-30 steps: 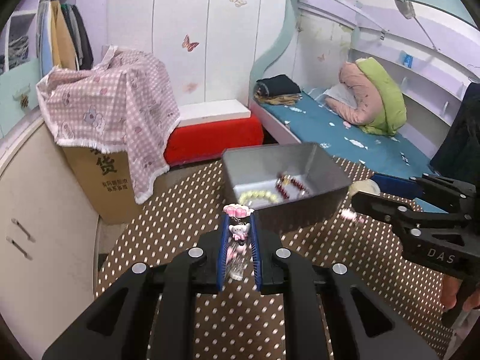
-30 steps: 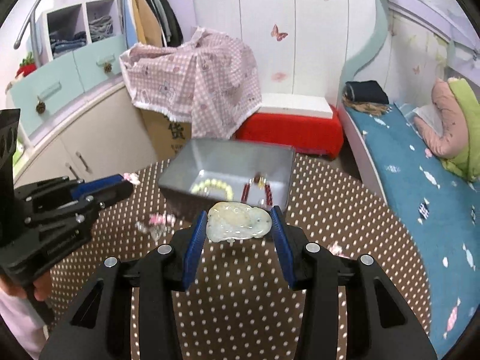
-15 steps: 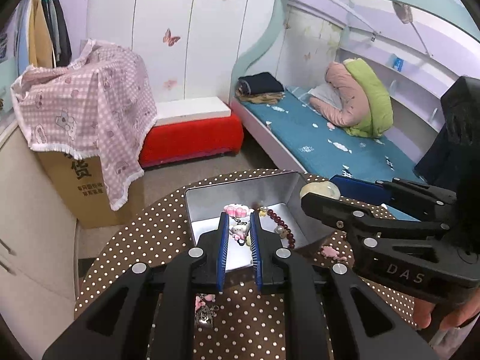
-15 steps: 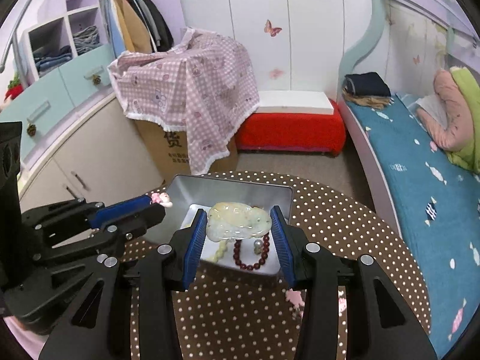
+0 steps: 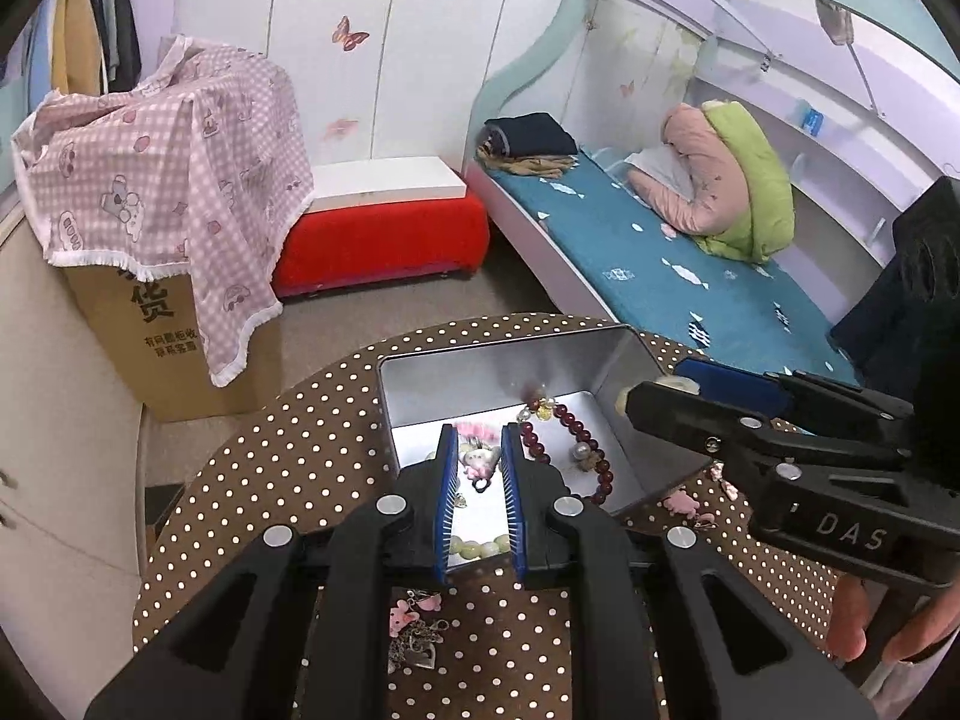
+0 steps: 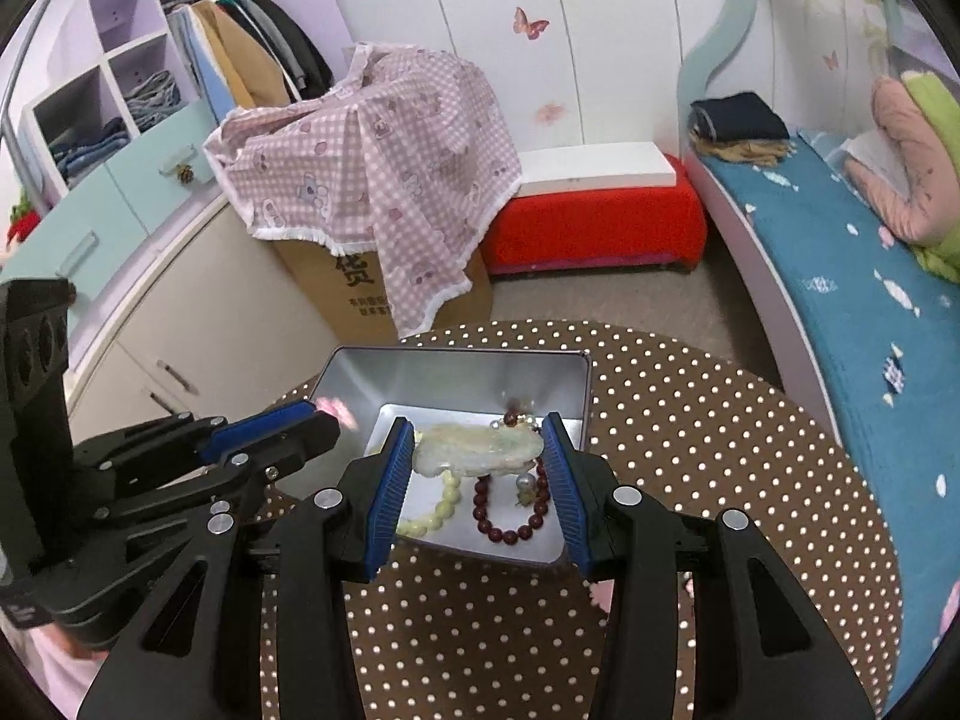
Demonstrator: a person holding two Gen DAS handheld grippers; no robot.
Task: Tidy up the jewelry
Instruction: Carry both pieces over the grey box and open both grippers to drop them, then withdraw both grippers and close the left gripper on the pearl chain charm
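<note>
A silver metal tin (image 5: 498, 363) (image 6: 450, 372) stands on the round polka-dot table (image 5: 288, 456). It holds a dark red bead bracelet (image 5: 570, 432) (image 6: 510, 522) and a pale green bead bracelet (image 6: 438, 510). My left gripper (image 5: 478, 450) is shut on a pink bear charm (image 5: 478, 459) over the tin. My right gripper (image 6: 477, 450) is shut on a pale jade pendant (image 6: 474, 450), also over the tin. The right gripper shows in the left wrist view (image 5: 660, 390), the left in the right wrist view (image 6: 324, 414).
More pink charms and a chain (image 5: 414, 630) lie on the table near me, others right of the tin (image 5: 684, 501). Beyond the table are a cloth-covered cardboard box (image 5: 156, 180), a red bench (image 5: 384, 234) and a bed (image 5: 660, 264).
Both grippers have moved forward and down over the tin with their pieces still held. The tin now looks closer and is seen from above.
</note>
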